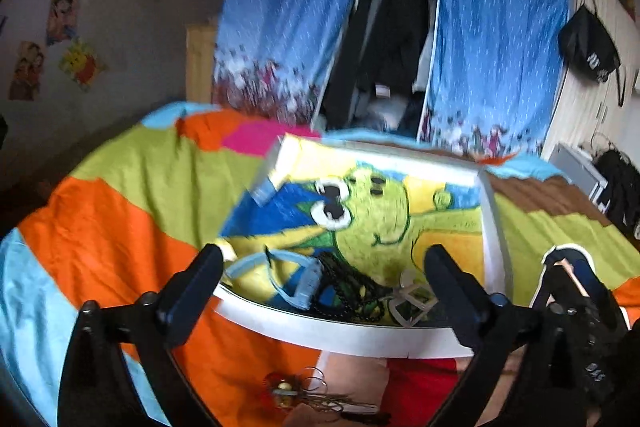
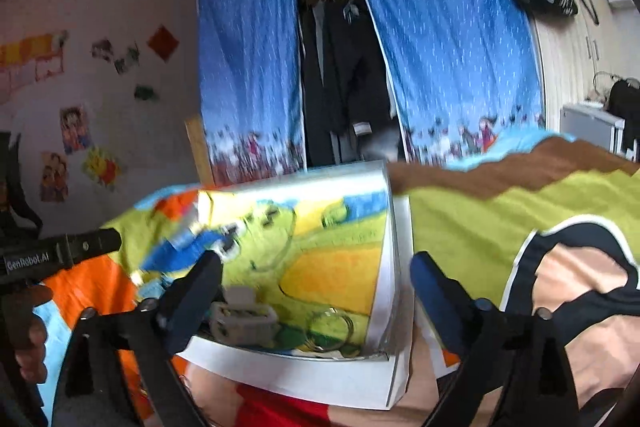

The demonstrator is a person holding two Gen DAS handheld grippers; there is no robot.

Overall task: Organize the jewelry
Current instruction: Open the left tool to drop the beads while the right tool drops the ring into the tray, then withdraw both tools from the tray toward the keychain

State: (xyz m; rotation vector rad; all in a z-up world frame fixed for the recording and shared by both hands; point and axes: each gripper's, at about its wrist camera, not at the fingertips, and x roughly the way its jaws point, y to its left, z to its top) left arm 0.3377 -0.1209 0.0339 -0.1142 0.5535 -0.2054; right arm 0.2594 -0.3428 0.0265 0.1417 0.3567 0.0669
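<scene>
Bedroom scene: a bed covered by a bright patchwork blanket (image 1: 120, 211) of orange, lime green and pale blue, with blue curtains (image 1: 296, 11) and a sticker-dotted wall behind.

On the blanket sits a shallow white tray (image 1: 344, 337) lined with a cartoon frog picture. Jewelry is gathered at the tray's near edge: a pale blue band (image 1: 276, 275), a heap of dark beads (image 1: 352, 291) and a grey clip (image 1: 412, 297). The right wrist view shows the same tray (image 2: 304, 379) with a grey clasp-like piece (image 2: 244, 319) and a metal ring (image 2: 332, 325) inside, though blur hides finer detail.

The left claw (image 1: 324, 255) is spread wide and holds nothing; the tray's near rim and the pile of beads lie directly ahead between its two fingers. A separate cluster of rings and a red-and-gold charm (image 1: 296, 391) lies outside the tray, on the blanket just below and in front of this claw, closer than anything in the tray.

The right claw (image 2: 316, 263) is also spread apart and empty, pointing at the tray's right half and right wall.

Judging from this, the loose cluster lies nearest the left claw, which would need to tip downward and back toward it, then carry it forward over the rim.
</scene>
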